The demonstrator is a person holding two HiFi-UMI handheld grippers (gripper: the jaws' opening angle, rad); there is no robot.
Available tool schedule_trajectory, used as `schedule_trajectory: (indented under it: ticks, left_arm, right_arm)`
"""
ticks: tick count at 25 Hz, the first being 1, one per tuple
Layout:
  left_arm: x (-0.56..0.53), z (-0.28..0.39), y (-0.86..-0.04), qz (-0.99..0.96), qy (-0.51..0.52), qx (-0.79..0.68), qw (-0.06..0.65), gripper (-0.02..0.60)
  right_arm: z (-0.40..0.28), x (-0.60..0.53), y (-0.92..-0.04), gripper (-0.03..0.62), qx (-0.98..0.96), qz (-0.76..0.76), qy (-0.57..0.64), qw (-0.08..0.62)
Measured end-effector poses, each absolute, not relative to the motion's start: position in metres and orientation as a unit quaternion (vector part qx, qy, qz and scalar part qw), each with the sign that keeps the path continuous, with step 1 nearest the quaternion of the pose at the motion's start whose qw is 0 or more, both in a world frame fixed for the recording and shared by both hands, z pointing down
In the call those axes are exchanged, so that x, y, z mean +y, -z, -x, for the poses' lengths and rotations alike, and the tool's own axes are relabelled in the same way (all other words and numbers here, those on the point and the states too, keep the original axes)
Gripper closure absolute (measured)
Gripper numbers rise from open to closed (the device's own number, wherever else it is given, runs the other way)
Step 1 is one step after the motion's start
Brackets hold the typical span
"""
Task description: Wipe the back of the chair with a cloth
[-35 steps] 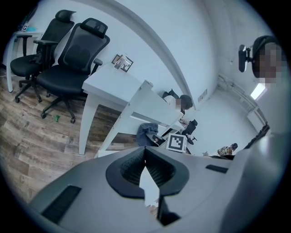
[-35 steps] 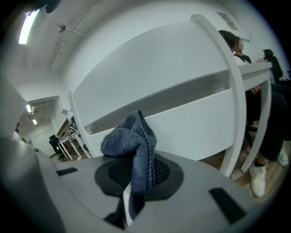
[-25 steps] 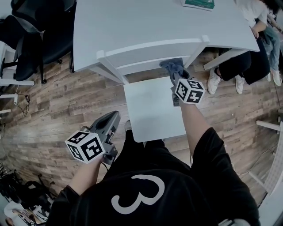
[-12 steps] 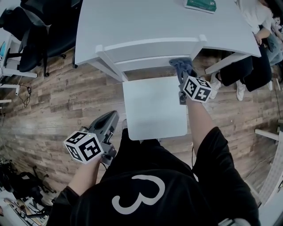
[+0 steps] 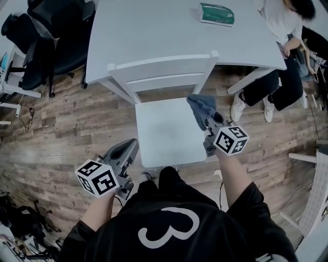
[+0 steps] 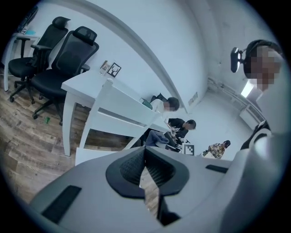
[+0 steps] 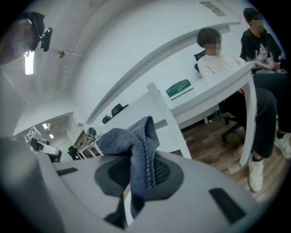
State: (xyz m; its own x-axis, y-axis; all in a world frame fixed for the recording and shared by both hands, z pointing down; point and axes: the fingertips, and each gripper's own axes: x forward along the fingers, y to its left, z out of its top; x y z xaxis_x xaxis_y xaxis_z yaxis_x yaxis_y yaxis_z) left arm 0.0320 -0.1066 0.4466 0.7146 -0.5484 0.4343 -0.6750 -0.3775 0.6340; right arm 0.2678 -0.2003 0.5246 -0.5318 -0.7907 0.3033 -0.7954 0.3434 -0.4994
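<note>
Right jaws on one cloth (image 7: pixel 136 150), seemingly bunched.

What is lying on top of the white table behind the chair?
A green book lies near the right end of the table, by a seated person. The table's far edge runs out of the head view, so anything there is unseen.

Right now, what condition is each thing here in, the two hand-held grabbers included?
cloth: bunched, pinched in the right gripper, clear of the backrest.
right gripper: shut on the cloth.
left gripper: shut, nothing between its jaws.
chair: upright, seat bare, standing by the table.
book: closed, lying flat on the table.
</note>
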Motion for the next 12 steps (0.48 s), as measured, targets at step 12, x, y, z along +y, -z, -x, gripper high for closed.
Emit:
schedule_trajectory:
  ticks: [12]
  left_arm:
    - [-0.049, -0.055, -0.365, -0.902, -0.053, -0.256, 0.344, 0.568]
  right_arm:
    - [-0.208, -0.050, -0.366, 0.546, -0.879, -0.405, -0.250, -0.019]
